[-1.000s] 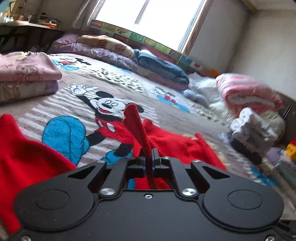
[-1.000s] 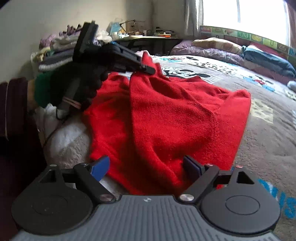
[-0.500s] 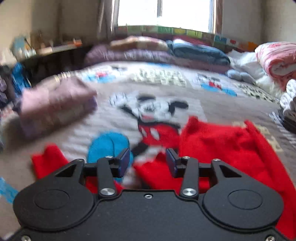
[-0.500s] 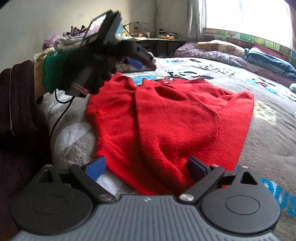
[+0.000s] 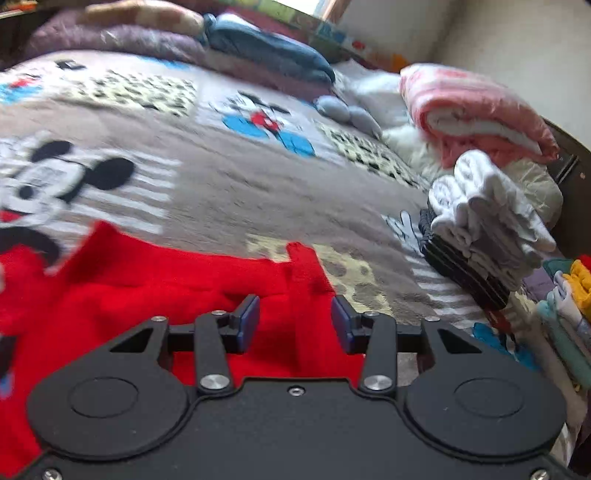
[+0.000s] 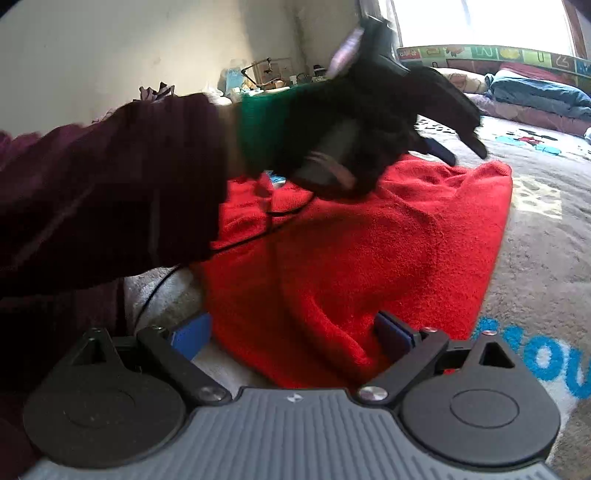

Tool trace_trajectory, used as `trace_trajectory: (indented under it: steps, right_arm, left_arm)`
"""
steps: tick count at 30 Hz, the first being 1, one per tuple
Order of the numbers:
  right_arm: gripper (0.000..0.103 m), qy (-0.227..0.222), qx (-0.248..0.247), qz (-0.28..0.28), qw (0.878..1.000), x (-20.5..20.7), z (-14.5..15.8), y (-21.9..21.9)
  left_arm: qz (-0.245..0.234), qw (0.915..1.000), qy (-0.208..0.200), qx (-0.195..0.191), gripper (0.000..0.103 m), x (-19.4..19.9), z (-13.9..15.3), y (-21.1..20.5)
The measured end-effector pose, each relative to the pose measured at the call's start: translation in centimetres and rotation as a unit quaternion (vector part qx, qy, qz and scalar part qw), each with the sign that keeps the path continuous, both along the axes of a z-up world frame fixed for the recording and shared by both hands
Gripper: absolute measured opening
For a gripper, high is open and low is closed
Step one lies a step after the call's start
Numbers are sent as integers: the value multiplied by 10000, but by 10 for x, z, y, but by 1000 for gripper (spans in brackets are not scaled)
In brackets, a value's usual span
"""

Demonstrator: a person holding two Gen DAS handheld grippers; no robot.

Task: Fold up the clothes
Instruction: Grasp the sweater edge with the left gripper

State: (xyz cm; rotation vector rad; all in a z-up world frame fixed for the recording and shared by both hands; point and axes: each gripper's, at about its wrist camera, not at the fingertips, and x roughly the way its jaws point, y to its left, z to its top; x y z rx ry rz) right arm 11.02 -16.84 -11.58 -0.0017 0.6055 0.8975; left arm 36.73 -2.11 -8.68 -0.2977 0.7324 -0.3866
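We see one red sweater [image 5: 155, 295] lying on the bed [image 5: 258, 192], spread over a grey cartoon-print blanket. From the left wrist camera, our left gripper [image 5: 294, 323] hovers just above the garment with its fingers [image 5: 246, 321] apart and nothing between them but red cloth below. Only this view shows the far side of the bed: one stack of white and dark folded clothes [image 5: 476, 236], one rolled pink blanket [image 5: 476, 110] behind it, and a second, multicoloured pile of folded clothes at the right edge.

The right wrist camera shows what the left one cannot: our gloved left hand [image 6: 354, 125], in a dark sleeve [image 6: 110, 184] with a green cuff, holding the left gripper above the sweater's far part, a thin cable hanging down from it. Our right gripper [image 6: 291, 338] sits low at the sweater's near edge, fingers [image 6: 190, 334] spread wide on either side of a raised fold, not closed on it. In this view the sweater's long axis runs from the near edge away toward the window [image 6: 480, 22]. Which end is the collar, we cannot tell.
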Motion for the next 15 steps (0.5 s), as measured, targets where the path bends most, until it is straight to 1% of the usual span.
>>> trace_trajectory:
  steps: [2,3,4,5,10,12,15]
  right_arm:
    - [95,25,41,15,10000,1,0,-1]
    - [95,47,73,23,10000,1,0,-2]
    - [95,70,107,31,9999,2,0,-3]
    - [95,93,140,39,9999,2,0,-4]
    - [95,139,206,71,9997,3,0,-9]
    - [95,157,224,86,9996,3,1,-10]
    - [95,178,241,111,9995,3,1,-11]
  left_arm:
    - [-52,10000,54,31,38,10,-3,-7]
    - [-65,10000,-7,53,33,10,-2,-8]
    - [-77,9999,-67,75,15,10,0,-9]
    - [-90,9998,-128,97,5,10,1,-10]
    - [-142,9988,-398,242,5,10,7,-16]
    - [-30,9982,-195,558,5,16,-5,-19]
    - [28,9968,-83,798,6,19,-15,-23]
